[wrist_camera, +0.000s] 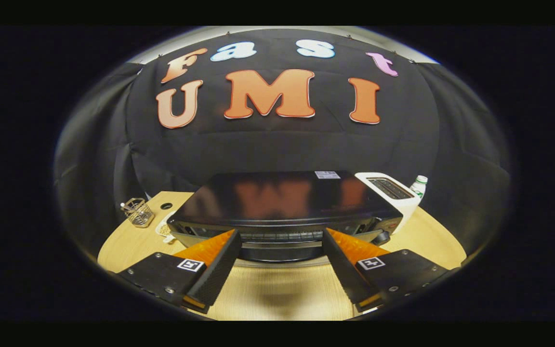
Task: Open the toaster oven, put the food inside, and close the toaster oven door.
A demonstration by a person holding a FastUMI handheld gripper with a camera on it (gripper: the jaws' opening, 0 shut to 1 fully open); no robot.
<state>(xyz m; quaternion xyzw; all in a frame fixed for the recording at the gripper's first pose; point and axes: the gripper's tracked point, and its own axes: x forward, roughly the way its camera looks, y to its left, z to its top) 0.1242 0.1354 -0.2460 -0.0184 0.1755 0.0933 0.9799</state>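
Note:
A black toaster oven (pixel 282 197) stands on the wooden table (pixel 277 289), and I look down on its glossy top and the upper part of its front. My gripper (pixel 280 233) is open, its fingertips (pixel 231 237) spread wide at the oven's front top edge. The grey door handle bar (pixel 282 245) lies between the fingers, and neither finger touches it. From this angle the door looks closed. A small pale thing (pixel 164 230) lies by the oven's left corner, partly hidden; I cannot tell whether it is the food.
A white pop-up toaster (pixel 393 193) stands right of the oven with a green-labelled bottle (pixel 419 185) behind it. A wire mesh holder (pixel 138 212) sits far left near a cable hole (pixel 166 206). Bare tabletop lies under the fingers.

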